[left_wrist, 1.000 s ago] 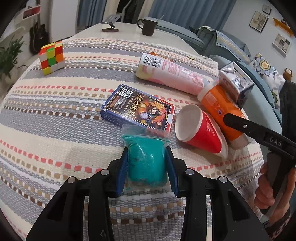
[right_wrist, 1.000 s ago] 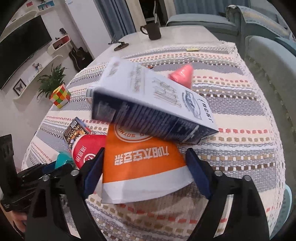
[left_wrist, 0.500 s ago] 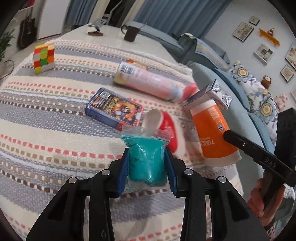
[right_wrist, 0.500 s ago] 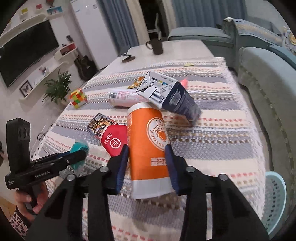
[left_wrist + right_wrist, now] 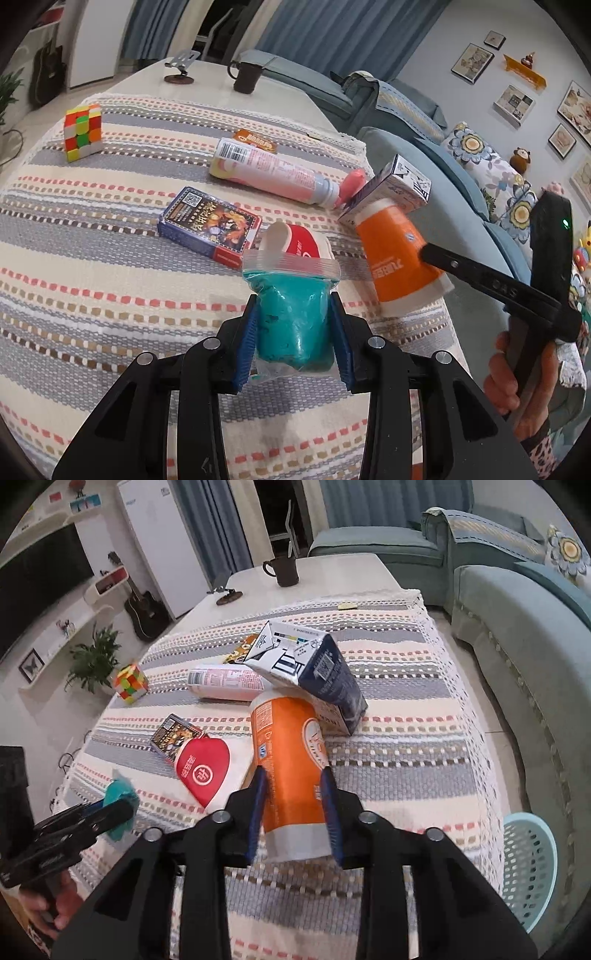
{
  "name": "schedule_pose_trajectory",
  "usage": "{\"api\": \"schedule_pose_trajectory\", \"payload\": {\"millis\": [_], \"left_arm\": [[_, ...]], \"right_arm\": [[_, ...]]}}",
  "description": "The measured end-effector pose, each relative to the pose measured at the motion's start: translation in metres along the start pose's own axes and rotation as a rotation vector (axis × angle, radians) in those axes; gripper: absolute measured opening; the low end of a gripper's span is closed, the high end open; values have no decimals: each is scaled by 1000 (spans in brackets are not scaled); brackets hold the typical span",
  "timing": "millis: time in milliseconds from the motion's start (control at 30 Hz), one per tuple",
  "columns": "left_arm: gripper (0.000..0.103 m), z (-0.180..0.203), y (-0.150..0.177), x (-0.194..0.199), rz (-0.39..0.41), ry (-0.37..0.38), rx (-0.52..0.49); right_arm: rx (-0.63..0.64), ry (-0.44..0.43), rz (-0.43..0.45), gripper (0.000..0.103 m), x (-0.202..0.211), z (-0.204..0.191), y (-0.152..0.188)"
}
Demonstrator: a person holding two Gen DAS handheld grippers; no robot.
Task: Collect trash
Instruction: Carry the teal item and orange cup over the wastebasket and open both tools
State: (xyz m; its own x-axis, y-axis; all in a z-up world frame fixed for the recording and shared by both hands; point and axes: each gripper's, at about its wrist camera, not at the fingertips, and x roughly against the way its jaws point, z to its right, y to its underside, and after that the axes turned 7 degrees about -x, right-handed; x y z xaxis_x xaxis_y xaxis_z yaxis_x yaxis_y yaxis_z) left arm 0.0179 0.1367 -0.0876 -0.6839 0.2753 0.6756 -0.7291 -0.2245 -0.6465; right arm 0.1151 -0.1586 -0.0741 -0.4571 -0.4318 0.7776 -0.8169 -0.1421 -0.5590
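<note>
The left gripper [image 5: 293,332] has its jaws clamped on a clear zip bag of teal stuff [image 5: 291,317], held over the striped tablecloth [image 5: 92,295] at the near edge of the table; the right gripper [image 5: 293,808] has its jaws pressed against both sides of an orange cup [image 5: 288,760], its white rim end toward the camera and its far end touching a tilted dark-blue carton [image 5: 314,664] at 12 o'clock; in the left view that cup sits at 3 o'clock of the bag; a red cup [image 5: 304,242] lies on its side just beyond the bag at 12 o'clock, touching a card box [image 5: 208,221] at its 10 o'clock; a pink bottle [image 5: 273,173] lies farther back at 12 o'clock; a puzzle cube [image 5: 83,127] stands well apart at 10 o'clock; a dark mug [image 5: 282,570] stands on the bare far end of the table; a pale blue basket [image 5: 528,867] sits on the floor at 4 o'clock of the right view, beside the table and a sofa [image 5: 535,646].
</note>
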Motion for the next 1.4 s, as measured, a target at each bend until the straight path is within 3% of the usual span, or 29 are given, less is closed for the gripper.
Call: {"api": "schedule_pose_trajectory", "payload": {"millis": [33,67,300,433,500,700,800,867,1167,1400], "left_arm": [[35,-1,-2,-2,-1,0,-1],[35,-2,-2,-3,0,-2,-2],[35,-9,-6,-8,-1,-10,-6],[35,-14,-6,-12,-6,-8,-2],[35,-15,-6,-15,-9,-8,-2],[35,-14,-5,-22,-20,-5,-6],[35,-8,-7,-23,-20,-2,-16],[35,0,-10,-22,-17,6,-35],[35,65,-30,0,46,86,-165],[35,137,-39,0,60,176,-262]], "right_arm": [[3,13,-9,51,-7,-2,-2],[10,42,-14,57,-14,-5,-3],[40,57,-94,58,-58,-16,-1],[20,39,-163,63,-80,-9,13],[0,56,-168,63,-86,-3,17],[-29,44,-65,59,-68,6,15],[-13,20,-57,47,-62,4,14],[-33,-20,-52,39,-53,4,13],[-67,-64,72,39,41,16,20],[-124,-4,210,39,123,57,27]]}}
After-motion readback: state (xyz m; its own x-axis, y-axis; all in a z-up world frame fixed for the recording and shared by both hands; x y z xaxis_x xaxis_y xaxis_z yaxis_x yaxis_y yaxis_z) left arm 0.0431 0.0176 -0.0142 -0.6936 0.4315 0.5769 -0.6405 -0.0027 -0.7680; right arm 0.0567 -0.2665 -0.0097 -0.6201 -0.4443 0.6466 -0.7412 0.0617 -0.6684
